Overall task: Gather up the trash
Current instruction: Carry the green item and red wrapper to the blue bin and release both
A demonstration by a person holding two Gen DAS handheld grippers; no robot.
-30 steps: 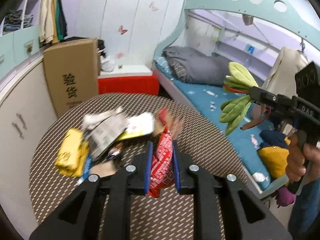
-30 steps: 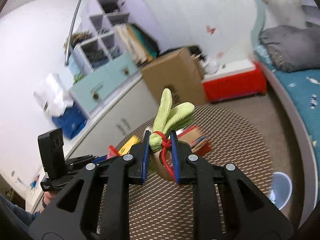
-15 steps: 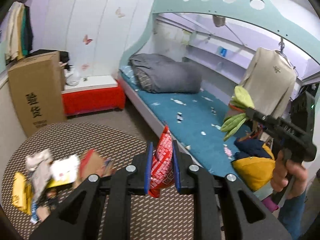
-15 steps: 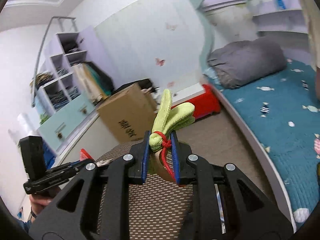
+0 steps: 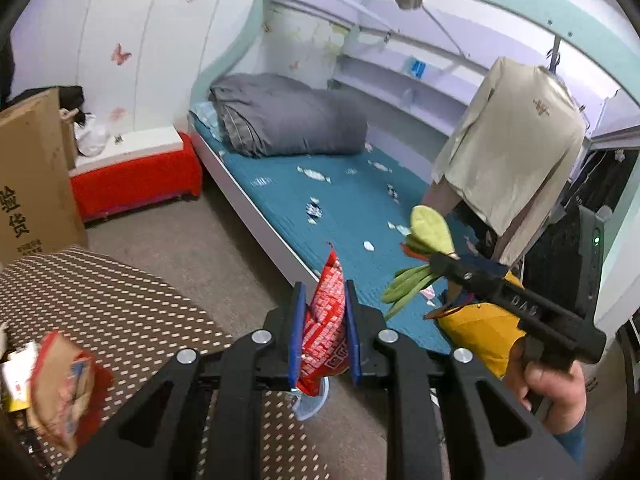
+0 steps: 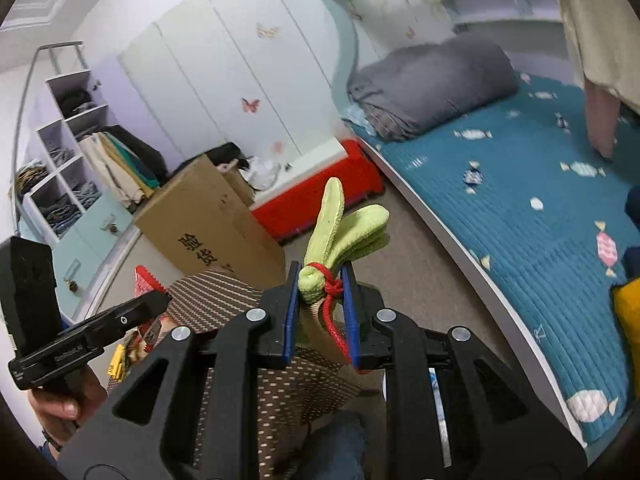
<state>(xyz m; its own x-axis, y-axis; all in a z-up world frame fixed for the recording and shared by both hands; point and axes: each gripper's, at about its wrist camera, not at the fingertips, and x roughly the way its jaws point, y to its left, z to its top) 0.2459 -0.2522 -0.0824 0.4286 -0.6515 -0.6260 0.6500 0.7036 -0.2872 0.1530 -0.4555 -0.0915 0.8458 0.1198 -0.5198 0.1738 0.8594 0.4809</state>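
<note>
My left gripper is shut on a red snack wrapper and holds it in the air past the edge of the round brown dotted table. My right gripper is shut on a green cloth bundle tied with red cord, also in the air; it shows in the left wrist view to the right. A pile of wrappers lies on the table at the lower left. A light blue bin rim peeks out below the left fingers.
A bed with a teal cover and grey bedding runs along the right. A cardboard box and a red bench stand at the back left. A beige shirt hangs at the right.
Both grippers have swung right, away from the table toward the bed and floor, each still holding its item. The trash pile has slid to the left edge of the left wrist view.
</note>
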